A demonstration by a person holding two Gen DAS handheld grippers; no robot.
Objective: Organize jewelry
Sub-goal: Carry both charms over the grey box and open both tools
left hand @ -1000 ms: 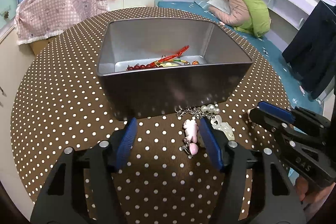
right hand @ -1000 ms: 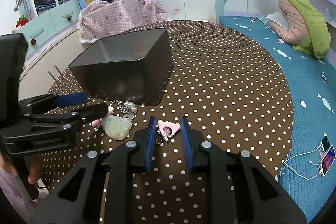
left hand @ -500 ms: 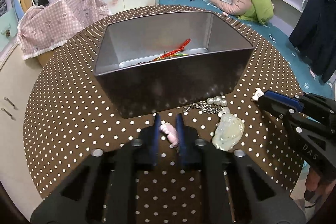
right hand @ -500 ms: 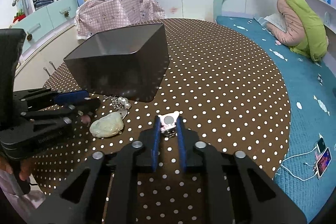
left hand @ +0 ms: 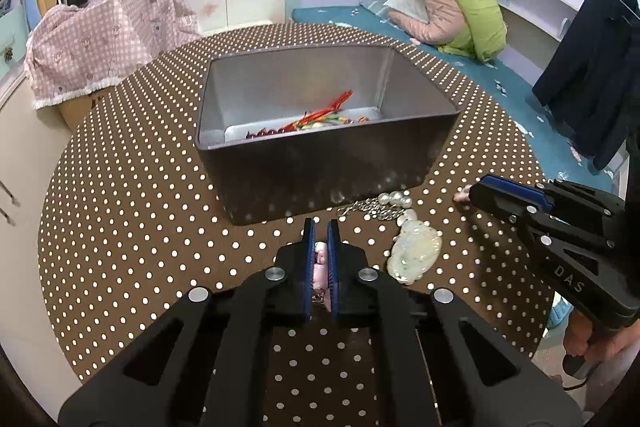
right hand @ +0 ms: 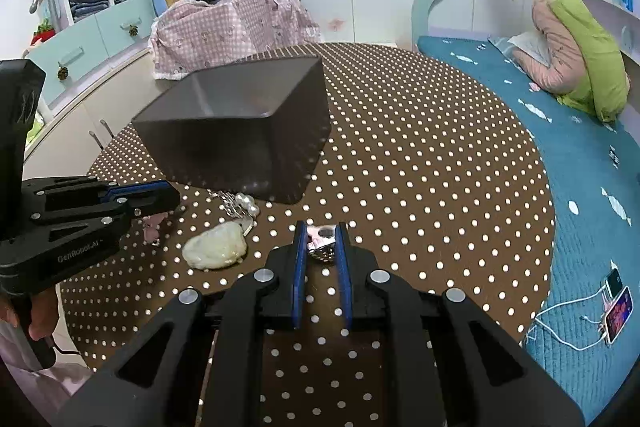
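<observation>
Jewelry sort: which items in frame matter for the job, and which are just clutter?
Job items:
- grey bin
- pink charm in left gripper
- pink trinket in right gripper
- pale pendant
- pearl chain

Clutter:
- pink checked cloth
- green cushion
- phone

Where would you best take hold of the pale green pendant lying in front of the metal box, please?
Probably across the pale green pendant at its narrower width, coming from above: it lies flat on the dotted table, so only its edges offer purchase. Avoid its upper end, where the pearl chain is tangled against the metal box. Both tools are occupied now.
</observation>
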